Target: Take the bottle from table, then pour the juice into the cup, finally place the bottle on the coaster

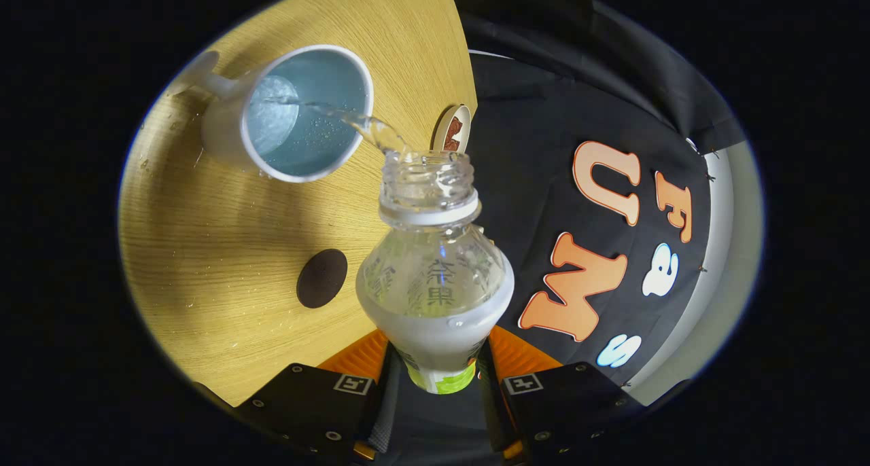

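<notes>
clear plastic bottle [435, 276], uncapped, clamped low on its body between the two fingers of the gripper [438, 374], one finger pressed to each side. tilted forward toward the cup [292, 113], threaded neck and white collar ring pointing away from the fingers. upper part see-through with faint printed characters, lower part wrapped in a white label with a green band at the bottom (print too small to make out). thin stream of clear liquid [353, 121] arcing from the mouth into the cup just ahead. white mug with pale blue inside and a handle on its far side, resting on the wooden table [204, 248], some liquid pooled within. small dark round coaster [321, 278] on the wood, beside the bottle's shoulder, between cup and fingers. small round object with a brown picture [453, 130] at the table edge beyond the bottle mouth.
</notes>
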A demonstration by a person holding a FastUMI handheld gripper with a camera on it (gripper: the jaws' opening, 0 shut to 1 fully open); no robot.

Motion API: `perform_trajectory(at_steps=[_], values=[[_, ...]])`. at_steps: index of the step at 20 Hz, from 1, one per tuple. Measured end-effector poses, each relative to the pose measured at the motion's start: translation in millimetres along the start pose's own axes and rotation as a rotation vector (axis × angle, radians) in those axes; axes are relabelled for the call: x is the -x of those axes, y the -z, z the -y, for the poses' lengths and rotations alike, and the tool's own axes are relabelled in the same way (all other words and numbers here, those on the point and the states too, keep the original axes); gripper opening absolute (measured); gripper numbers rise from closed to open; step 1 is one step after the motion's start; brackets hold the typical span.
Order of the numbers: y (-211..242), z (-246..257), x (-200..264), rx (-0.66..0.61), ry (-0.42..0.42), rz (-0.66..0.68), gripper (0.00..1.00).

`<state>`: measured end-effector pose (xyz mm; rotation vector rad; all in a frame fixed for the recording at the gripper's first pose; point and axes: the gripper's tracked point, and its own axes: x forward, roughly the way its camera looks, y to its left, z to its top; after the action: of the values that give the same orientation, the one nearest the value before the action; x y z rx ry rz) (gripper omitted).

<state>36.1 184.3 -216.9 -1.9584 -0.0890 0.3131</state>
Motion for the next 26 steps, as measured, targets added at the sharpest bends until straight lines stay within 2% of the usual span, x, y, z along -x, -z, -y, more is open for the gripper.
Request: perform_trajectory(at_steps=[26], values=[[-1,19,-6,0.098,0.014,0.015,0.55]])
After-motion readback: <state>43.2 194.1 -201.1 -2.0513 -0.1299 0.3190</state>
